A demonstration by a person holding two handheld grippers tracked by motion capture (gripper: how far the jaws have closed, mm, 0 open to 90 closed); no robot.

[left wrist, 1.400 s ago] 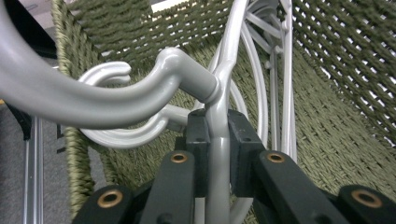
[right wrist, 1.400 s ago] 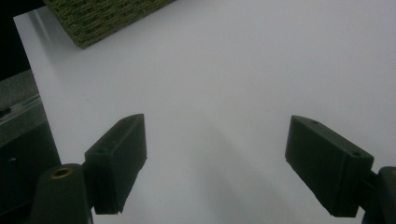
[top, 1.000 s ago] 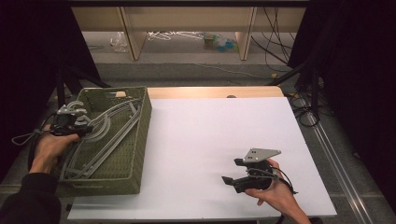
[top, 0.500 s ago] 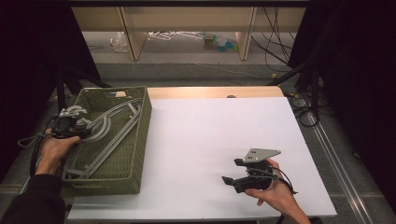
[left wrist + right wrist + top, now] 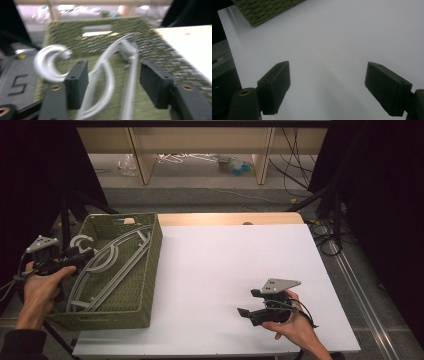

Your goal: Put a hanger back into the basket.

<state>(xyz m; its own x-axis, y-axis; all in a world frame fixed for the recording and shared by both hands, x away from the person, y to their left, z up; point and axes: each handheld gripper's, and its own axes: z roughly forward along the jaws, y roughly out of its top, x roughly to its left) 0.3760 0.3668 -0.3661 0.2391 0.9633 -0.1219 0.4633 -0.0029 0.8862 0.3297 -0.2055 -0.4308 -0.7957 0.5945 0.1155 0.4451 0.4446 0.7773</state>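
1. Left tongs (image 5: pixel 85 254), gripped in the left hand (image 5: pixel 40 285), point toward the right in the high view; their jaws have just been opening and stand apart.
2. Right tongs (image 5: pixel 246 309) rest low in the right hand (image 5: pixel 292 322), jaws spread wide.

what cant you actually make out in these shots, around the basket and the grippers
- Hangers in the green basket: their count, high view; they overlap.
- Hanger hook: left gripper view is motion-blurred, so touch with the left hand-held gripper is unclear; its jaws have just been opening.
- Clutter on the floor: too small, high view.
- Basket corner: cut by the frame edge, right gripper view.
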